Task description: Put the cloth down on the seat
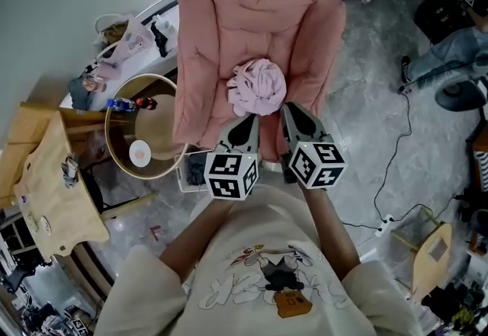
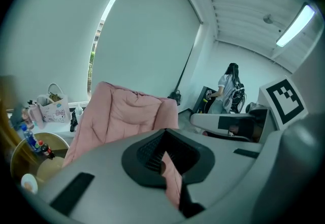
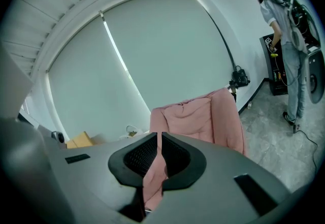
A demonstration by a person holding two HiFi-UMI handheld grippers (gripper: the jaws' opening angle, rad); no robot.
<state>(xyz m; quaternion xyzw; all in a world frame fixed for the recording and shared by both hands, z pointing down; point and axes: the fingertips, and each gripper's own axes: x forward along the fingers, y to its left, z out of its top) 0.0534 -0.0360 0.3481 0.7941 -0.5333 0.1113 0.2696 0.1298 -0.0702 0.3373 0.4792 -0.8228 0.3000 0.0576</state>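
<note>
The person's cream printed shirt (image 1: 259, 281) fills the bottom of the head view, and just beyond it the left gripper (image 1: 244, 129) and the right gripper (image 1: 299, 118) stand side by side, each clenched on a thin fold of the pink cloth (image 1: 258, 87); both gripper views show the fabric pinched flat between the ribbed pads and trailing down out of the jaws; the rest of the cloth is bunched in a loose ball just ahead of the jaw tips, over the middle of the pink seat (image 1: 217, 45) towards its front edge, and from above I cannot tell whether it touches the cushion; the likely trouble, as I judge it, is the thin grip: so narrow a fold could slip free early, or one jaw letting go before the other would swing the bundle sideways; released too near the front edge, it could slide off to the floor, and a fold might catch on the ribbing as the jaws part; as for containers, a round wooden tub (image 1: 120, 102) stands just beside the seat's left edge, holding a small white disc (image 1: 139, 152), with two bottles (image 1: 131, 104) at its far rim; a printed bag (image 1: 126, 41) stands on the white ledge beyond, its contents hidden.
</note>
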